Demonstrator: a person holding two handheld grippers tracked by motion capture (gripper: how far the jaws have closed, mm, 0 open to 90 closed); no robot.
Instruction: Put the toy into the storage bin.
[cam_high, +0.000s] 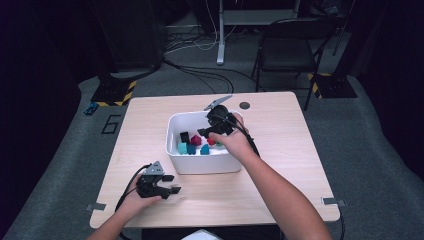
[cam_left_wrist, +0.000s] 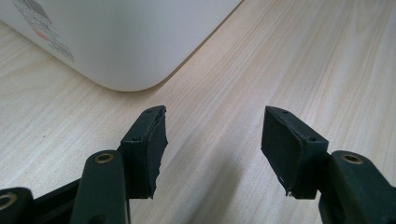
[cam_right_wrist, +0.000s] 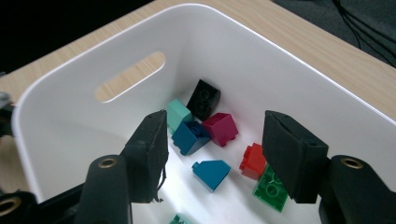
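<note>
A white bin (cam_high: 200, 165) stands mid-table and holds several small bricks. My right gripper (cam_high: 201, 133) hovers over the bin's inside, open, with nothing between its pads. Through its jaws (cam_right_wrist: 215, 133) I see a black brick (cam_right_wrist: 204, 99), a teal brick (cam_right_wrist: 178, 114), a dark blue brick (cam_right_wrist: 191, 136), a magenta brick (cam_right_wrist: 220, 128), a blue sloped brick (cam_right_wrist: 212, 173), a red brick (cam_right_wrist: 253, 160) and a green plate (cam_right_wrist: 272, 184) on the bin floor. My left gripper (cam_high: 172, 184) rests open on the table in front of the bin's near left corner (cam_left_wrist: 126, 42), its jaws (cam_left_wrist: 212, 121) empty.
The wooden table (cam_high: 280, 150) has bare surface to the right and left of the bin. A small dark disc (cam_high: 244, 105) lies near the far edge. Beyond the table stand a folding chair (cam_high: 292, 45) and cables (cam_high: 200, 75) on the floor.
</note>
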